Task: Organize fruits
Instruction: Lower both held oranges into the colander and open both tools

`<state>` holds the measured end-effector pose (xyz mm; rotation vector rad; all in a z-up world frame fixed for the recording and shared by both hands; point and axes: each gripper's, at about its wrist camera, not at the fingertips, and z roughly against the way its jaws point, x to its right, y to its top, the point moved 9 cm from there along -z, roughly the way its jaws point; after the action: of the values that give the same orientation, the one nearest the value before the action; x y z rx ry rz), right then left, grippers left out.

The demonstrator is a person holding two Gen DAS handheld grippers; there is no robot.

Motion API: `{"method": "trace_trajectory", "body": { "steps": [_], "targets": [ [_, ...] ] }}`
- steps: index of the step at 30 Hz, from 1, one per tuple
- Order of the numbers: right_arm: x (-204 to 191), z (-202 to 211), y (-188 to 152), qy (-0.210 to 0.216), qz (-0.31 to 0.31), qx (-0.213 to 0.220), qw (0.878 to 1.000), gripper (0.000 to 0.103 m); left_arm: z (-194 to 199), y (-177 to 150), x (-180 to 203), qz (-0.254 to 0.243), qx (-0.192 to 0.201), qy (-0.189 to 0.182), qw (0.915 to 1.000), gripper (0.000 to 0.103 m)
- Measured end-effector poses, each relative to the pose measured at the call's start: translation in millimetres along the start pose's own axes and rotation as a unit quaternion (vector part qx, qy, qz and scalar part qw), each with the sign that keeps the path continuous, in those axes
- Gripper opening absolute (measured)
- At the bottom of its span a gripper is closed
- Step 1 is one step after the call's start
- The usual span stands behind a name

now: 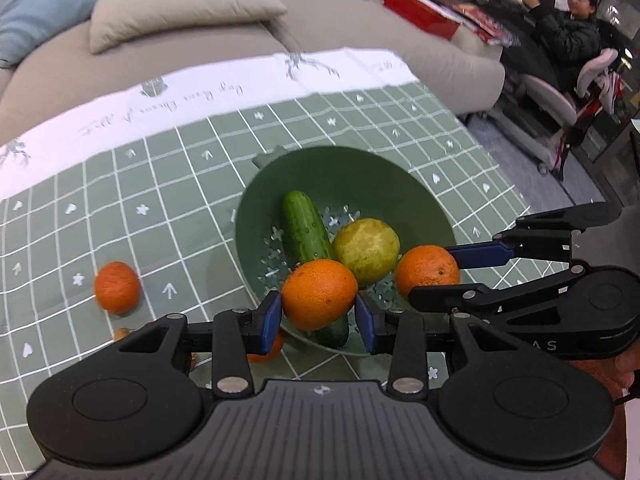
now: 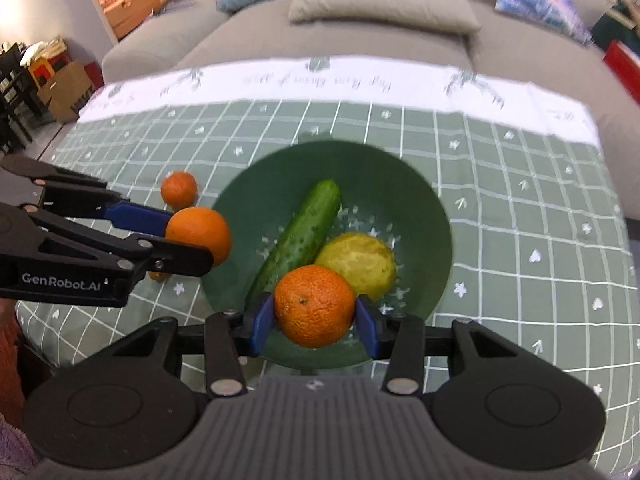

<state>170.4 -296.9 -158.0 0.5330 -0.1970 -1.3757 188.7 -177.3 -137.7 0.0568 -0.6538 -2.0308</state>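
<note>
My left gripper (image 1: 319, 316) is shut on an orange (image 1: 319, 294), held above the near rim of a green colander bowl (image 1: 348, 160). My right gripper (image 2: 315, 320) is shut on a second orange (image 2: 315, 306) over the same bowl (image 2: 332, 148). Inside the bowl lie a cucumber (image 1: 304, 228) (image 2: 298, 240) and a yellow-green fruit (image 1: 366, 250) (image 2: 358, 264). Each view shows the other gripper from the side, the right gripper (image 1: 430, 276) and the left gripper (image 2: 192, 240), each with its orange. A loose orange (image 1: 117, 287) (image 2: 179, 189) rests on the green checked tablecloth (image 1: 180, 184) left of the bowl.
Another orange (image 1: 266, 350) lies partly hidden under my left fingers, beside a small brownish item (image 1: 122, 334). A grey sofa (image 1: 360, 32) with cushions (image 2: 380, 0) stands beyond the table. A person (image 1: 576, 28) sits at back right. Cardboard boxes (image 2: 64, 88) stand at the left.
</note>
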Motion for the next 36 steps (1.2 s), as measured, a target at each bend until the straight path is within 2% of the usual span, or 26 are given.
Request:
{"method": "trace_trajectory", "body": {
  "steps": [8, 16, 26, 29, 36],
  "targets": [
    [5, -37, -3, 0.028, -0.014, -0.062, 0.998, 0.042, -30, 4, -5, -0.013, -0.051, 0.014, 0.9985, 0.044],
    [4, -67, -4, 0.038, -0.006, -0.107, 0.994, 0.042, -49, 8, -9, -0.018, -0.079, 0.016, 0.9966, 0.045],
    [-5, -83, -8, 0.027, 0.026, -0.135, 0.990, 0.043, -52, 11, -16, -0.009, -0.074, 0.004, 0.9972, 0.051],
    [-4, -81, -6, 0.028, 0.021, -0.132, 0.991, 0.049, -51, 11, -15, -0.009, -0.070, 0.003, 0.9975, 0.052],
    [-11, -69, 1, 0.020, 0.034, -0.118, 0.992, 0.051, -37, 12, -12, -0.015, -0.055, 0.002, 0.9984, 0.058]
  ]
}}
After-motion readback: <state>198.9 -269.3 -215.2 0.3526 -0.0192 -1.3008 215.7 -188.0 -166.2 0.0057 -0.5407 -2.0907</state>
